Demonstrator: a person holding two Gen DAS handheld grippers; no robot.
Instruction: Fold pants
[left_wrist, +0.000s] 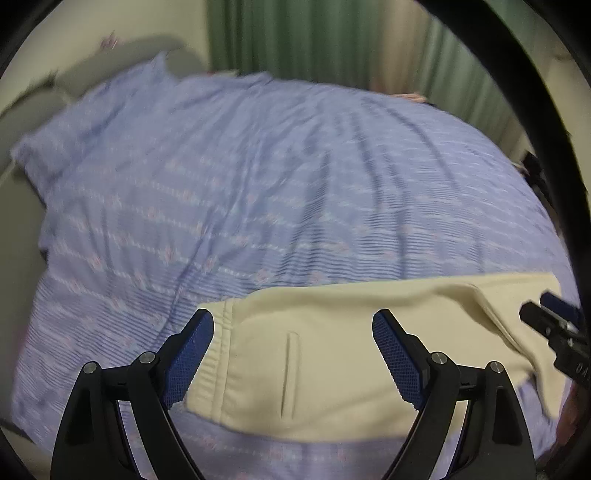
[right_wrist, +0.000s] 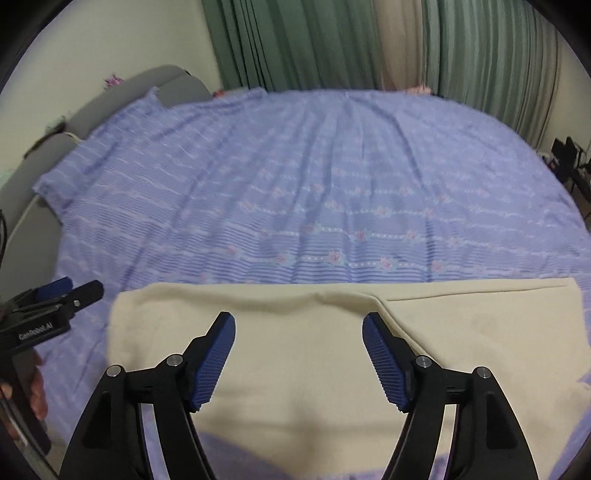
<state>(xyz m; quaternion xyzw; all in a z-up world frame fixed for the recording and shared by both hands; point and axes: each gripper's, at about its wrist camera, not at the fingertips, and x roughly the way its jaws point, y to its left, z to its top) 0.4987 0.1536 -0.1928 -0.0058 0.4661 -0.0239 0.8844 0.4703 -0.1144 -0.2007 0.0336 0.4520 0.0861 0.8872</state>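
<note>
Cream pants lying folded flat on the near edge of a blue striped floral bedsheet, waistband end to the left, a slit pocket showing beside it. Left gripper hovering over the waistband end, jaws spread wide, gripping nothing, pads clear of the cloth. Right gripper hovering over the leg end, also spread wide and holding nothing. Green curtains hanging at the far side. Both views motion-blurred.
</note>
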